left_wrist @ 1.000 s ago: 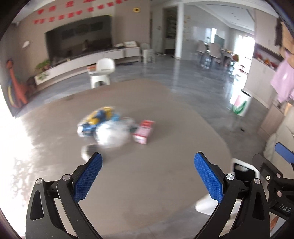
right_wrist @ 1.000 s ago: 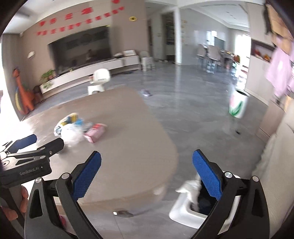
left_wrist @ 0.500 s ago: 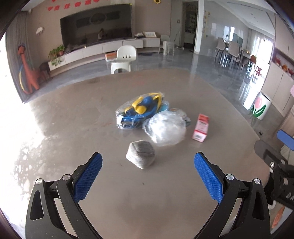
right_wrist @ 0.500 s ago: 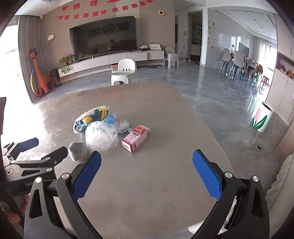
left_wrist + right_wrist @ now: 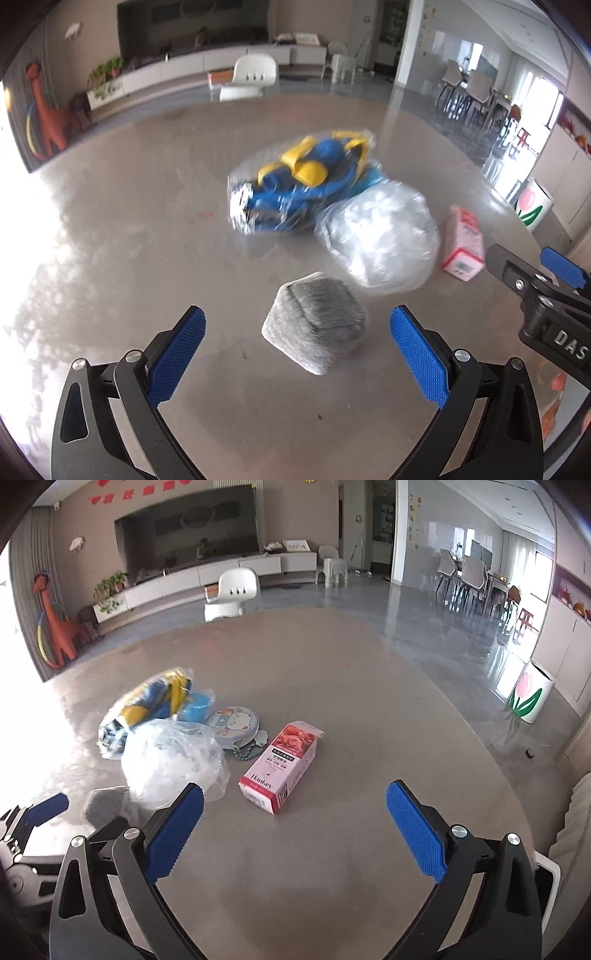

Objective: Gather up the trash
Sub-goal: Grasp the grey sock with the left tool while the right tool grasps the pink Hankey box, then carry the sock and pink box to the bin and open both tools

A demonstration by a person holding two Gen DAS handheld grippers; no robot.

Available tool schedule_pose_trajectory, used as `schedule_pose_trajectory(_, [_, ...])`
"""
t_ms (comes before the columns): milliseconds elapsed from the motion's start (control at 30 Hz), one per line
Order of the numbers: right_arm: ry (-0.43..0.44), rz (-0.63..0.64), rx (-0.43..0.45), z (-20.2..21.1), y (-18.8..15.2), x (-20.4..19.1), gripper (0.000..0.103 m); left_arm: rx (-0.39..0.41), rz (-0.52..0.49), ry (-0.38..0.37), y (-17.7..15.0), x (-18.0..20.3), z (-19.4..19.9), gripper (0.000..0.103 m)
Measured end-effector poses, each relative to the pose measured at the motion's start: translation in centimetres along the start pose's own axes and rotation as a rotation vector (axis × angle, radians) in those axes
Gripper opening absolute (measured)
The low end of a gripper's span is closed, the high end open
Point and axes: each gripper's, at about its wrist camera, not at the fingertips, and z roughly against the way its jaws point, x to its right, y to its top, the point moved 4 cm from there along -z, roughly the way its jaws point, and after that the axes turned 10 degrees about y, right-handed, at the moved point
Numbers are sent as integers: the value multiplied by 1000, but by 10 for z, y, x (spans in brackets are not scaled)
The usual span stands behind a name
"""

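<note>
Trash lies on a round grey table (image 5: 147, 240): a grey crumpled wad (image 5: 314, 326), a clear crumpled plastic bag (image 5: 380, 240), a blue and yellow plastic packet (image 5: 299, 184) and a pink carton (image 5: 463, 243). My left gripper (image 5: 297, 354) is open, with the wad just ahead between its fingers, not touched. My right gripper (image 5: 295, 834) is open and empty, just short of the pink carton (image 5: 282, 766). The clear bag (image 5: 170, 760), the packet (image 5: 151, 709) and the wad (image 5: 105, 805) lie to its left.
A round cartoon tin (image 5: 232, 725) with green beads (image 5: 245, 755) lies behind the carton. A white bin (image 5: 546, 882) shows low at the right, off the table edge. A white chair (image 5: 232, 594) stands beyond the table. A tulip-printed bin (image 5: 526, 696) stands on the floor.
Both grippers have swung from the table's right edge toward the trash pile and closed in on it. The wad and carton are now much nearer. Both stay open.
</note>
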Motion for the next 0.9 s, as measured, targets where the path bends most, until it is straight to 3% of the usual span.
schedule_pose_trajectory(133, [-18, 3, -59, -26, -1, -1, 96, -19, -35, 18, 0, 4, -16, 98])
schedule_pose_trajectory(200, [-10, -2, -86, -34, -3, 0, 87, -23, -50, 32, 0, 6, -21, 98])
schedule_pose_trajectory(267, [4, -17, -118, -41, -5, 2, 64, -7, -75, 51, 1, 10, -22, 97])
schedule_pose_trajectory(333, [11, -26, -129, -42, -7, 3, 56, 9, -87, 37, 2, 13, -20, 92])
schedule_pose_trajectory(400, [11, -22, -134, -41, -8, 3, 50, 28, -101, 22, 3, 17, -16, 79])
schedule_pose_trajectory(467, [20, -15, -142, -39, -8, 3, 45, 54, -118, -5, 5, 23, -10, 41])
schedule_pose_trajectory(533, [30, -12, -138, -36, -9, 6, 34, 57, -102, -22, 6, 21, -7, 33])
schedule_pose_trajectory(633, [67, -33, -111, -23, -12, 11, 34, 43, -39, -103, 10, 15, -4, 28])
schedule_pose_trajectory(900, [96, -12, -11, 57, -23, 16, 34, 127, -76, -118, 4, 20, 47, 28])
